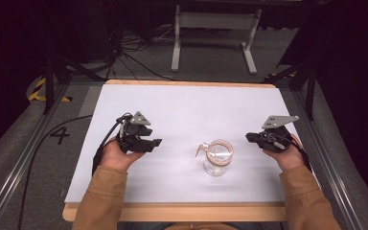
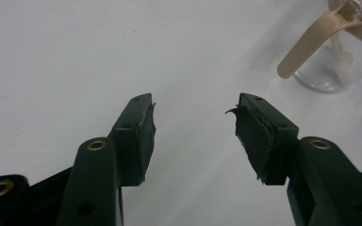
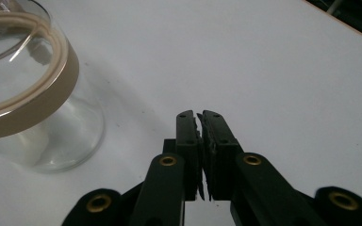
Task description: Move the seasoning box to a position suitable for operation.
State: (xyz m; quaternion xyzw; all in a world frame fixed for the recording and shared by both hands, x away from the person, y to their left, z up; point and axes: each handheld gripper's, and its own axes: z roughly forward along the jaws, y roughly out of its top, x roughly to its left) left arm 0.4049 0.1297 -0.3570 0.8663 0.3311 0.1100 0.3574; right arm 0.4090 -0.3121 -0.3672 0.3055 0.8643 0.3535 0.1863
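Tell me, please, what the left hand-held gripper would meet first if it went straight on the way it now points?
Probably just the white table. In its own view, the left hand-held gripper has open jaws aimed at bare surface, and the jar stands off to the right of that line. Depth is hard to judge, but the way looks free.

Tan sleeves [image 1: 100, 201]; black claws with brass screws [image 3: 168, 161].

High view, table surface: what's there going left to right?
left gripper, jaws open and empty → glass jar with a tan rim and a tan latch on its left side → right gripper, jaws shut on nothing. All over the white table; neither gripper touches the jar.
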